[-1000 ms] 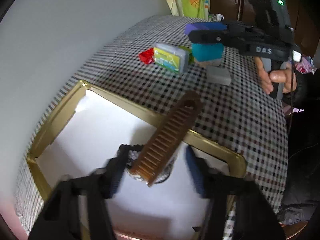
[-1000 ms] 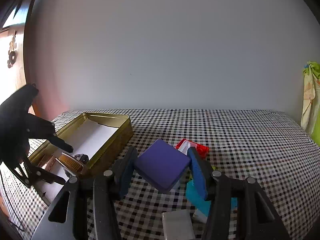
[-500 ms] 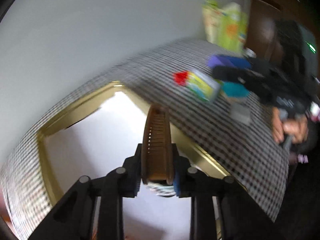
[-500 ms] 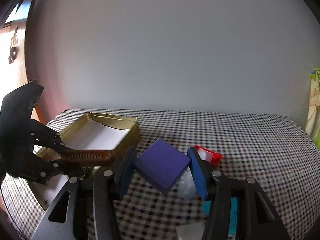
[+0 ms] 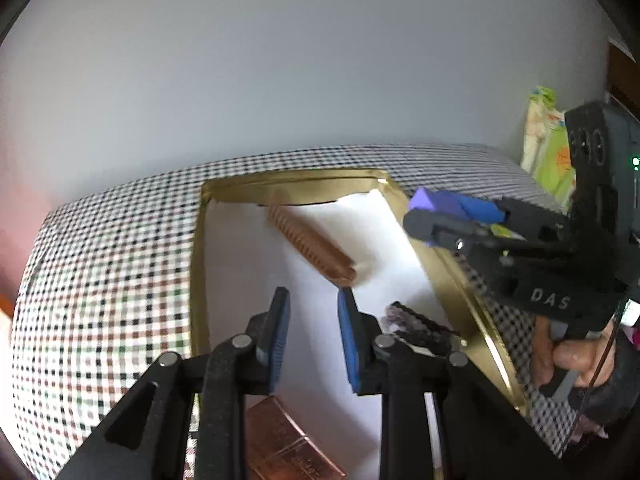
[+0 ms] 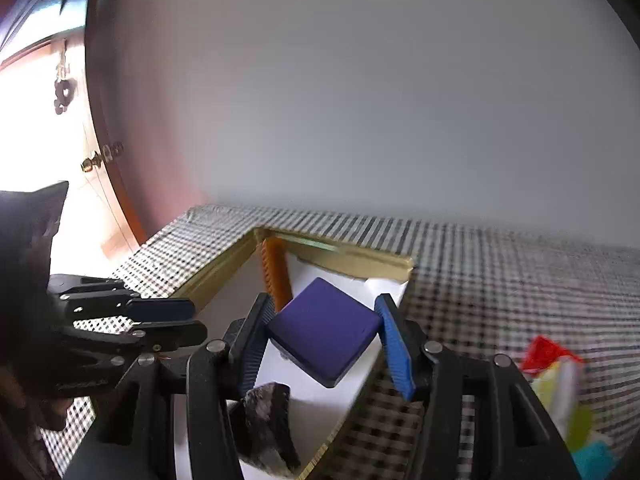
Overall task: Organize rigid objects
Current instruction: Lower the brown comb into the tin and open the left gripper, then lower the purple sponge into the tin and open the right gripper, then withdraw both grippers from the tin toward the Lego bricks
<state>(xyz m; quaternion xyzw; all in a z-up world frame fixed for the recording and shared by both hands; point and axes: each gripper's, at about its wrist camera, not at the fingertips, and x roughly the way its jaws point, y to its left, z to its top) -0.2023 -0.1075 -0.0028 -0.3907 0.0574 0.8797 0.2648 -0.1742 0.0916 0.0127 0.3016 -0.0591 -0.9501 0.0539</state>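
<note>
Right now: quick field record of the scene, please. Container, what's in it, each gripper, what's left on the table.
container: gold metal tin tray, white paper lining, on checked tablecloth
in tray: brown plastic comb lying flat; dark crumpled object; copper-coloured flat piece at the near end
left gripper: empty, jaws apart with nothing between them, above the tray
right gripper: shut on purple square block, over the tray
left on table: red piece, teal block, blurred
</note>
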